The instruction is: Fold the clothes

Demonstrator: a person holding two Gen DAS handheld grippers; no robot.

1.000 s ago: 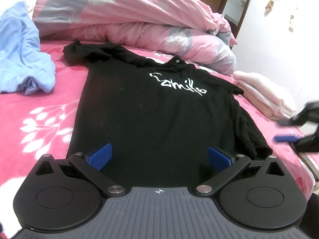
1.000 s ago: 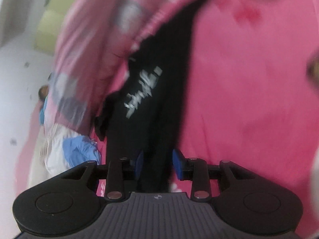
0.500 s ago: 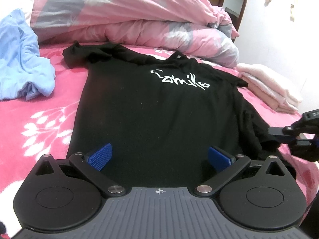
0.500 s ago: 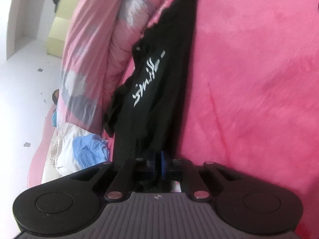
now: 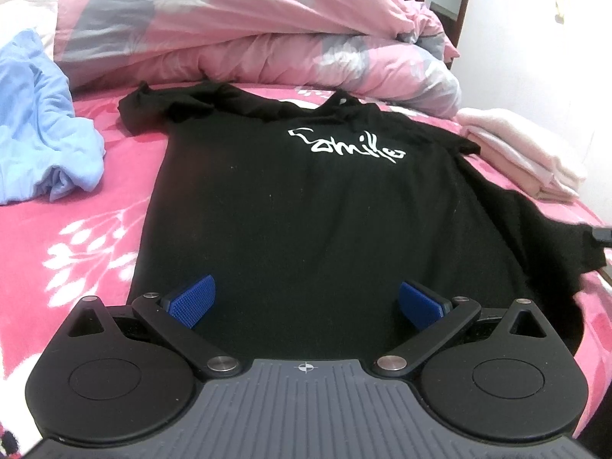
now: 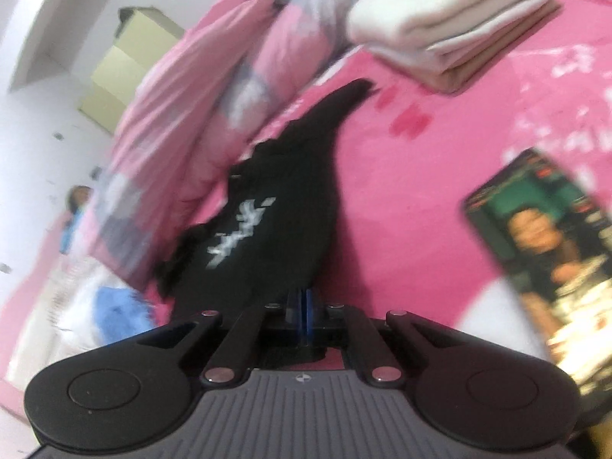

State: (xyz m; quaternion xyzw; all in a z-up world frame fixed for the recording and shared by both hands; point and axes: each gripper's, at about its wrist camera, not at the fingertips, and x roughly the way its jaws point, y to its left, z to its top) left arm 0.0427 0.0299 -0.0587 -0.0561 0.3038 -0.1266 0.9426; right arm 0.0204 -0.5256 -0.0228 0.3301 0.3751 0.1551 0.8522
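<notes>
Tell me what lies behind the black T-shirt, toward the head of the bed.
Behind the black T-shirt a bunched pink and grey duvet lies across the pink floral bedsheet. Whatever is behind or under the duvet is covered and cannot be seen.

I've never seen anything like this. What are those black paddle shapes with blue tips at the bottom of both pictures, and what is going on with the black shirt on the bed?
There is no robot here. A person holds a hand-held clamp in each hand, and a small wide-angle camera on each clamp looks out along its two fingers. The black shapes are the clamps themselves; the blue tips are their rubbery pads.

One picture comes from the left gripper. Its pads stand wide apart over the bottom hem of the black T-shirt, gripping nothing.

The other, blurred, comes from the right gripper. Its pads are shut on the shirt's side edge.

The shirt lies spread on a pink bedsheet. Around it are a rumpled blue garment, a pink quilt and a folded pale stack.
</notes>
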